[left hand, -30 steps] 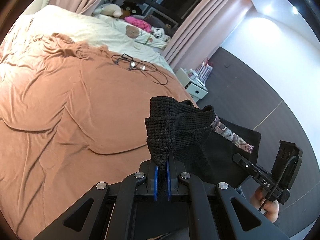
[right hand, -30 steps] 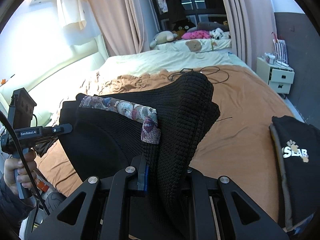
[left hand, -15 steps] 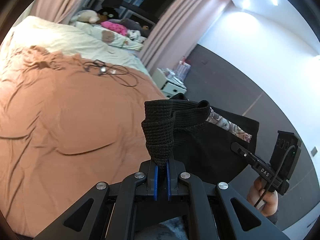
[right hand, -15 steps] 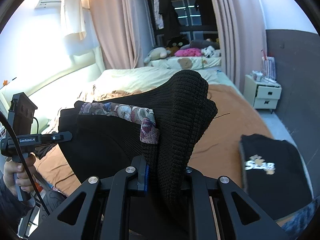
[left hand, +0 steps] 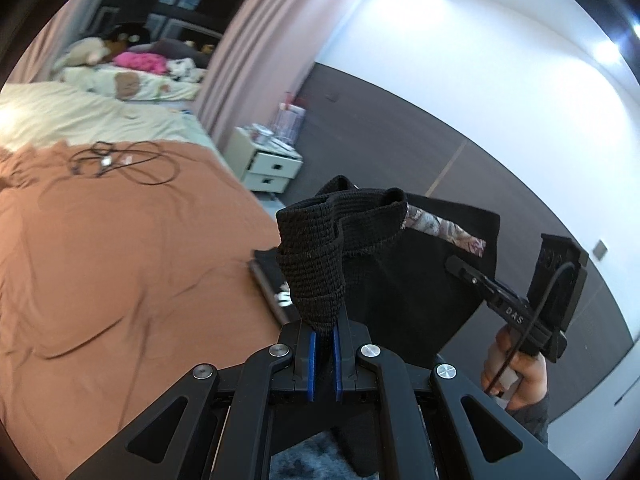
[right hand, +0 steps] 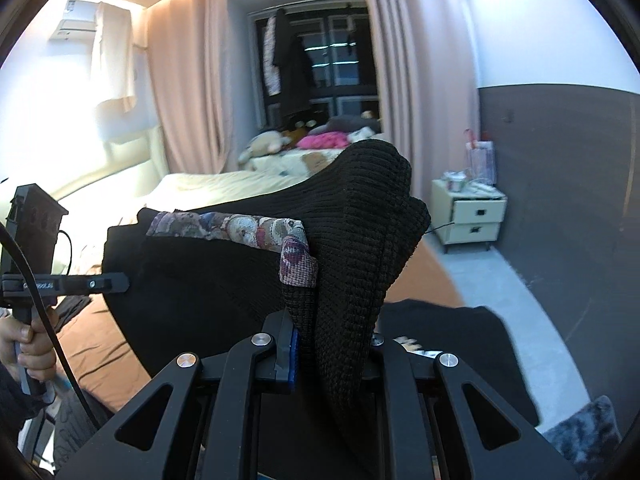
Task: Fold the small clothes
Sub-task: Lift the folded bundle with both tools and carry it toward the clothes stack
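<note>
Left gripper (left hand: 324, 334): I see its blue-padded fingers (left hand: 312, 364) pressed close, pinching a bunched corner of the black knit garment (left hand: 316, 264). The knit rises straight up from the pads.
Right gripper (right hand: 332, 354): its fingers pinch the other thick fold of the same garment. I see one blue pad at the left of the fabric; the other pad is hidden behind the knit.
Black knit garment: it hangs in the air between my two grippers, above the edge of the bed (left hand: 120, 264), not lying on it. In the right wrist view it drapes as a wide dark sheet to the left.
Patterned band (right hand: 240, 230): a woven strip with flower-like colours runs along the upper edge of the garment and ends in a small folded tab near the right fingers.
Right hand (left hand: 516, 368): it grips the handle of the right gripper, seen at the right of the left wrist view.
Left hand (right hand: 30, 344): it holds the handle of the left gripper at the left edge of the right wrist view.
Folded black shirt (left hand: 276, 284): it lies on the bed's brown sheet, partly behind the hanging knit, with white print I cannot read.
Black cables (left hand: 124, 162): they are loose on the sheet, far from the garment.
White nightstand (right hand: 470, 214): it stands beside the bed near the pink curtain (right hand: 404, 92).
</note>
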A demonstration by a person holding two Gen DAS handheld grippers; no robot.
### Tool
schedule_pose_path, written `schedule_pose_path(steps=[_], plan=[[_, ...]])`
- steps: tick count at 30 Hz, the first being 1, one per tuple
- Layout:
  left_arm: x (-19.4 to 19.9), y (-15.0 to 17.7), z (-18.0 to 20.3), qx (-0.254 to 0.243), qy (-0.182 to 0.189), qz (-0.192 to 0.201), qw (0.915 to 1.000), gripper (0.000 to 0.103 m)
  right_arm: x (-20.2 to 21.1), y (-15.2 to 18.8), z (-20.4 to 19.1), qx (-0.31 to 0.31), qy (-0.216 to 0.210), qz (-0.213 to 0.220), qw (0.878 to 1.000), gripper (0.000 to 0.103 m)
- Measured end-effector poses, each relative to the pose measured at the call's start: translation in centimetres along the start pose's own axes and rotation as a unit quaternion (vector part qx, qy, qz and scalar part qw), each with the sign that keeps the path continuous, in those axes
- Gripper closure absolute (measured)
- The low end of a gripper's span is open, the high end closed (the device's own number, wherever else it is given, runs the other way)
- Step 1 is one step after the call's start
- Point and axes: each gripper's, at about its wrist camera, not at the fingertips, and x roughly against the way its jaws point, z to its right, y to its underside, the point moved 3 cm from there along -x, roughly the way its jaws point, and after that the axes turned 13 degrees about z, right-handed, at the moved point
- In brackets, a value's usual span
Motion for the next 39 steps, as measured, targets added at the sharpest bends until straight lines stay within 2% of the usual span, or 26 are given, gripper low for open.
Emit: schedule_pose_path(steps=[5, 8, 15, 22, 29, 39], plan=[[-3.2, -0.2, 3.0, -0.019, 0.029, -0.017, 0.9993, 0.097, 2.1, -0.7, 1.2, 0.001, 0.045, 0.013, 0.999, 0.092], [-5.2, -0.1, 4.9, -0.026, 0.044, -0.028, 0.9983, 0.097, 3.5, -0.3, 0.5, 0.001, 0.066, 0.018, 0.998, 0.092], [-9.3, 0.1, 8.1, -0.042, 0.079, -0.051, 0.9947, 0.097, 3.6, -0.2, -1.2, -0.002, 0.113, 0.026, 0.993, 0.092], [-13.1, 0.9, 10.0, -0.048, 0.094, -0.077, 0.9914, 0.097, 2.3, 0.2, -2.7, -0.011, 0.151, 0.023, 0.988, 0.092], [-16.8, 1.5, 9.1, -0.051, 0.087, -0.101, 0.9898, 0.097, -1.2, 1.9, -3.9, -0.043, 0.168, 0.006, 0.985, 0.092], [-23.7, 1.5, 4.6, -0.046, 0.063, -0.127, 0.9888, 0.097, -8.8, 4.3, -7.7, -0.058, 0.187, -0.030, 0.980, 0.092]])
